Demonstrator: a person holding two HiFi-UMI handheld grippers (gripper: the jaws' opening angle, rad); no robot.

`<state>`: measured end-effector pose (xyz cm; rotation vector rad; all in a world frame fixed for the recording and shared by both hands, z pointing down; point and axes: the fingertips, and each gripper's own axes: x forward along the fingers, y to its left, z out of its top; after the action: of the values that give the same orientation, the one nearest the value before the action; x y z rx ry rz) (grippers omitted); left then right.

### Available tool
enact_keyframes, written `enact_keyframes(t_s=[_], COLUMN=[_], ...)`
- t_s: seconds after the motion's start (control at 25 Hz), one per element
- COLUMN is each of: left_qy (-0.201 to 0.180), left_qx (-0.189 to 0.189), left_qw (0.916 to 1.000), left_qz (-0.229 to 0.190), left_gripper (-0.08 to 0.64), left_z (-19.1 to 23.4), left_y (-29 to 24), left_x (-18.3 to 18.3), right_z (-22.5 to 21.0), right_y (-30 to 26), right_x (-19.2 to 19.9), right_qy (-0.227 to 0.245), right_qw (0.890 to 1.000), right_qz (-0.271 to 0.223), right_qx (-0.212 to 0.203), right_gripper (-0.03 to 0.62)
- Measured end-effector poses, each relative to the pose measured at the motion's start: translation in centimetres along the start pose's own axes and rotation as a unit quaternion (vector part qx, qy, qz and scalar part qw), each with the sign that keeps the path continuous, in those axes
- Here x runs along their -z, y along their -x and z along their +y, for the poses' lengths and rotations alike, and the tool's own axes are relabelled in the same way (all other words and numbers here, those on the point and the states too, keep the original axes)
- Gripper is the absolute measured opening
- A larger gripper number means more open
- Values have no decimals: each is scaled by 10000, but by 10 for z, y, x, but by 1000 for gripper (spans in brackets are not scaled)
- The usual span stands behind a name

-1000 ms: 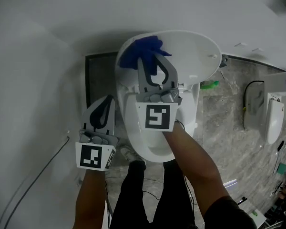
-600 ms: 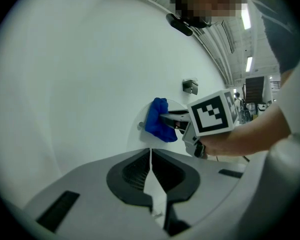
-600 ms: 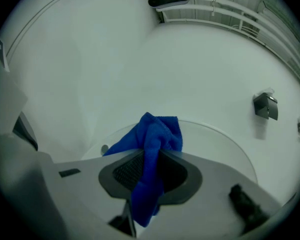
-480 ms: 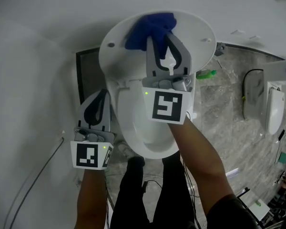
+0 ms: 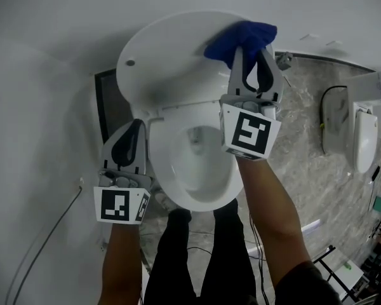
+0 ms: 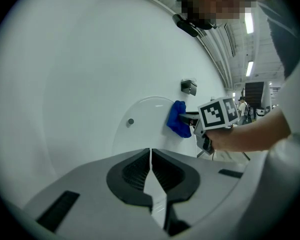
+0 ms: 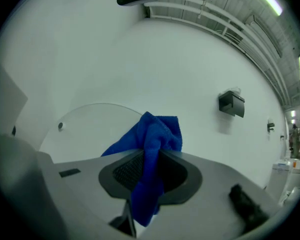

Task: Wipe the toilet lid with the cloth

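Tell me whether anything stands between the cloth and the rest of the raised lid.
Nothing visible does. The cloth, clamped in the right hand-held gripper, sits at the right edge of the lid. The lid's face to its left is bare but for a small bumper. The left hand-held gripper is low, clear of it.

1. The cloth [image 5: 241, 40] at the right edge of the toilet lid [image 5: 171, 56] is plain deep blue.
2. The toilet lid is glossy white, with one small grey stud [image 5: 131, 62] near its left edge.
3. My left gripper [image 5: 136, 124] and my right gripper [image 5: 253, 53], below the lid, are grey with black pads [image 5: 130, 150]. Each bears a black-and-white square marker [image 5: 120, 206].
4. The floor [image 5: 305, 157] right of the lid is mottled grey stone.
5. The wall [image 5: 51, 56] left of the lid is plain white.
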<state>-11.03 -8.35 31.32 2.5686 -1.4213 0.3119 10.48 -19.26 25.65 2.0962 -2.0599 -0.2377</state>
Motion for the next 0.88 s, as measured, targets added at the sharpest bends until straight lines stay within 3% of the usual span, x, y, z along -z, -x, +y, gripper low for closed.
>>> enact_keyframes(t_s=[0.2,0.36,0.6,0.8,0.88], left_qy=[54,525,612,505,438], left_qx=[-61,-128,-299,-331,-335], left_qw=[10000,9985,9977,9982,9984], left_qz=[-8,-79,-69,46,73], left_gripper=[21,21,21,21,21], left_z=[0,11,31,36,40], left_y=[2,10,28,40,44], left_x=[2,7,14,18,19], right_z=[8,62,156,212,224], right_y=[13,39,57,45,38], right_x=[-9,-13,23,36,37], right_qy=[10,137,323,455,473], right_qw=[9995,9972,9867,9766,9762], right_qz=[-295,-506,169,113,118], right_qx=[-93,-542,-1582,-2101,-2115], right_gripper=[84,84,84,84,84])
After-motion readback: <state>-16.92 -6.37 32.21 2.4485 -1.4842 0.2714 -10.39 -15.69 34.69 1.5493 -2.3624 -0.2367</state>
